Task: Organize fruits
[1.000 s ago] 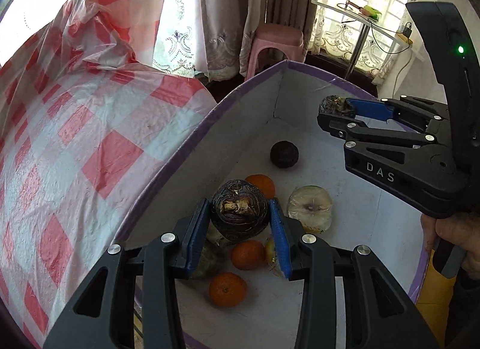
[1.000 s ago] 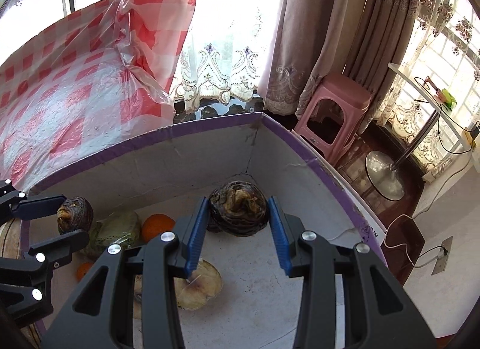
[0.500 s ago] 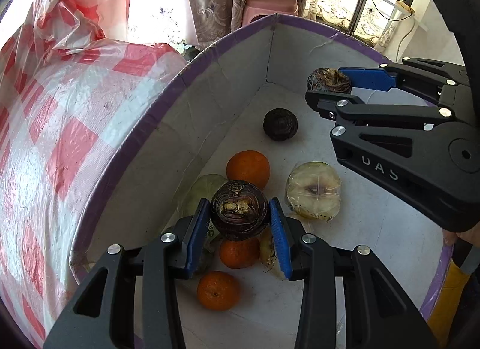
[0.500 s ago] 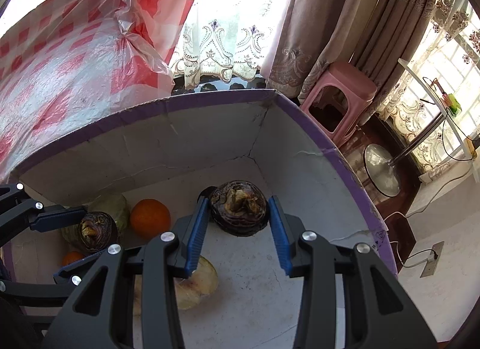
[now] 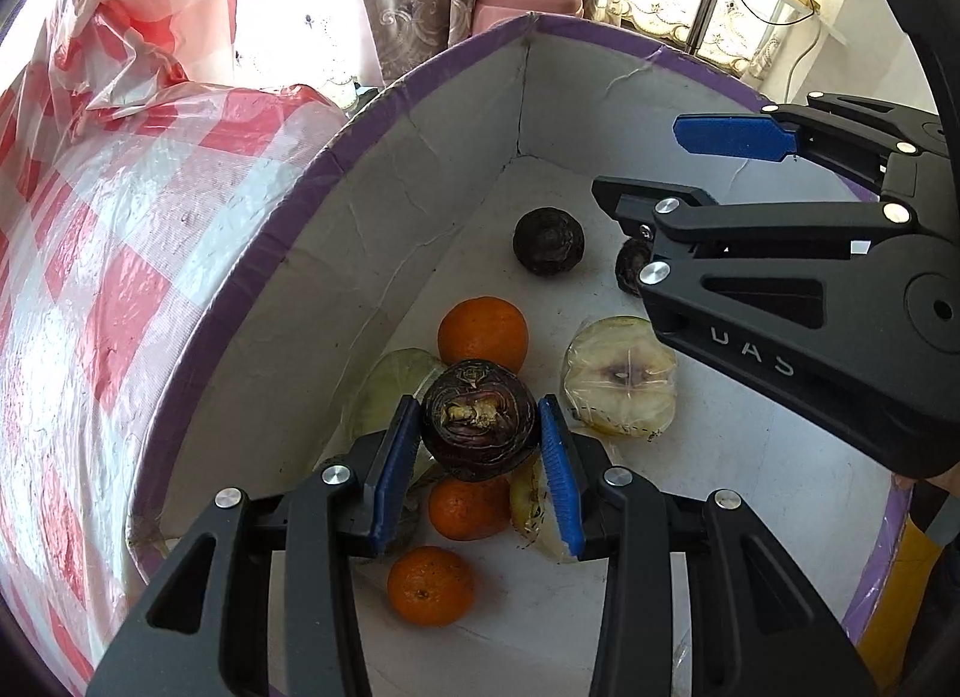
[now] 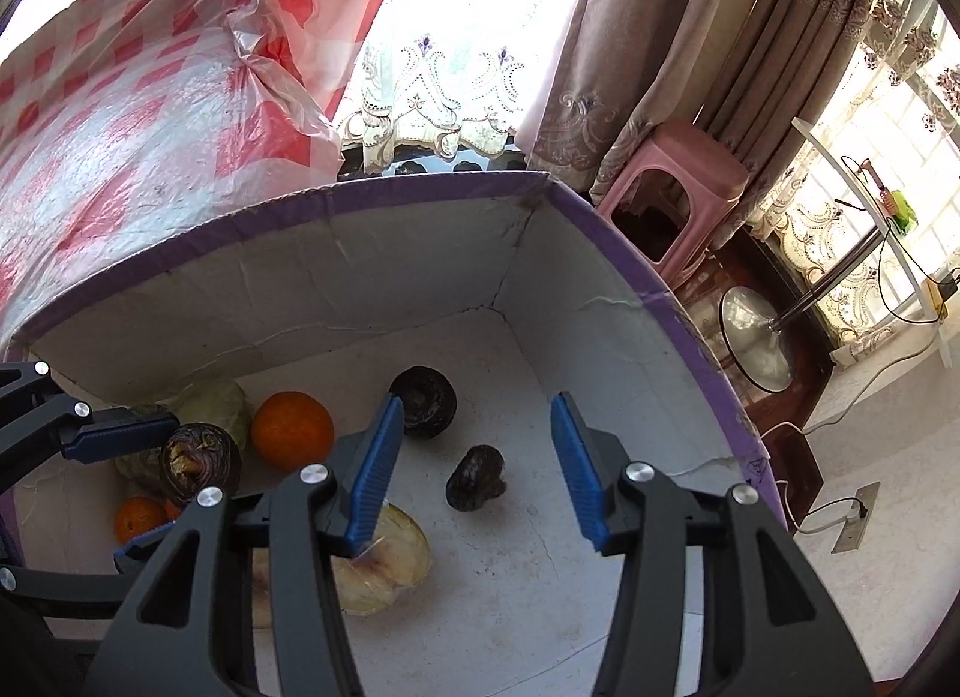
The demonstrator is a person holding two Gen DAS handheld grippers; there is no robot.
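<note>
My left gripper [image 5: 478, 406] is shut on a dark purple round fruit [image 5: 478, 421] and hangs low inside the white box [image 5: 288, 187], above several oranges [image 5: 483, 334]. In the right wrist view this gripper [image 6: 162, 481] and its fruit [image 6: 201, 466] show at the left. My right gripper [image 6: 477, 403] is opening with nothing between its blue pads. A small dark fruit [image 6: 477, 478] lies on the box floor below it. The left wrist view shows that fruit [image 5: 630, 274] half hidden behind the right gripper [image 5: 654, 166]. Another dark fruit [image 6: 423, 400] rests nearby.
A wrapped pale fruit half [image 5: 621, 376] and a wrapped green fruit [image 5: 396, 385] lie on the box floor. The box has tall white walls with a purple rim [image 6: 420, 184]. A red-checked plastic cover [image 5: 120, 217] lies to its left. Beyond stands a pink stool [image 6: 678, 181].
My right gripper has opened, and the dark fruit it held now lies on the box floor. My left gripper has sunk a little into the box, still holding its fruit.
</note>
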